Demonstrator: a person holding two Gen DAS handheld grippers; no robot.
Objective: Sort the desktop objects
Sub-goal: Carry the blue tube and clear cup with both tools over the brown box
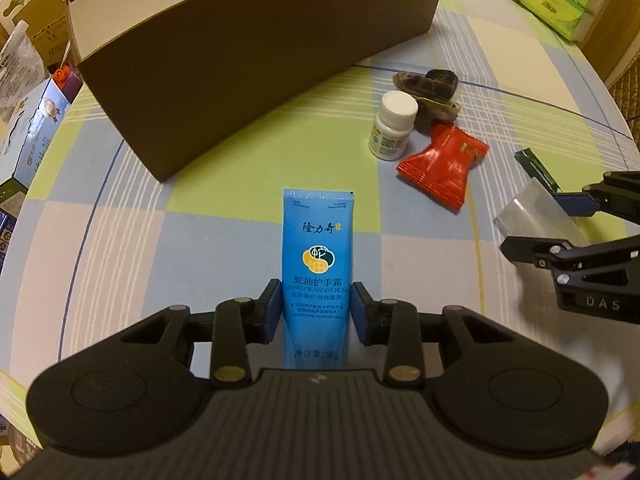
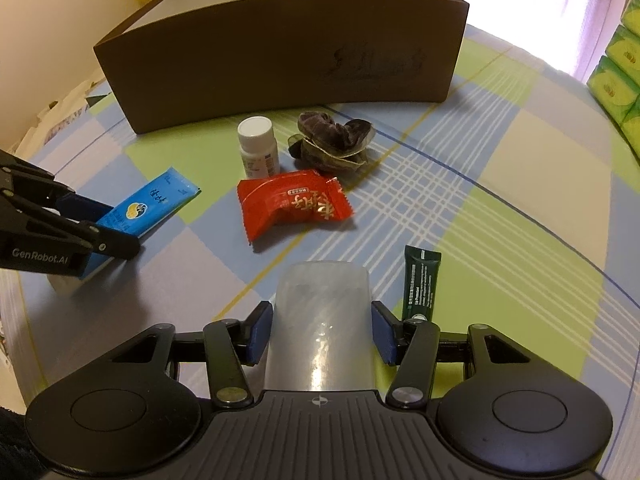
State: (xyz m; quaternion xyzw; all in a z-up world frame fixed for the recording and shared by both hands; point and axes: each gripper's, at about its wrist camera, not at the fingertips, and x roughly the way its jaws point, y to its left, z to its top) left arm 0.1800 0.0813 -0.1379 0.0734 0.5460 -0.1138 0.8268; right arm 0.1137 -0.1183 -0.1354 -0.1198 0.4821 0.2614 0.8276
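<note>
Only the right wrist view showed the white inner walls of the open brown cardboard box (image 2: 280,52) at the top of the frame, and the whole dark green tube (image 2: 420,284) lying just beside the right gripper (image 2: 320,330); the left wrist view caught only that tube's end at its right edge. The left gripper (image 1: 316,306) reached in low from the bottom of its frame, its blue-padded fingers (image 1: 270,308) pinching the blue hand-cream tube (image 1: 316,256), which pointed toward the box. The right gripper's fingers (image 2: 258,338) pressed both sides of a translucent frosted plastic cup (image 2: 322,320) lying on its side, mouth toward the camera. At mid-frame a white pill bottle (image 2: 258,146) stood upright beside a dark velvet scrunchie (image 2: 334,140), and a red snack packet (image 2: 292,204) lay just below them. Open checked tablecloth covered the bench (image 2: 500,208) to the right of these, out to its curved edge, where green tissue packs (image 2: 620,76) were stacked.
</note>
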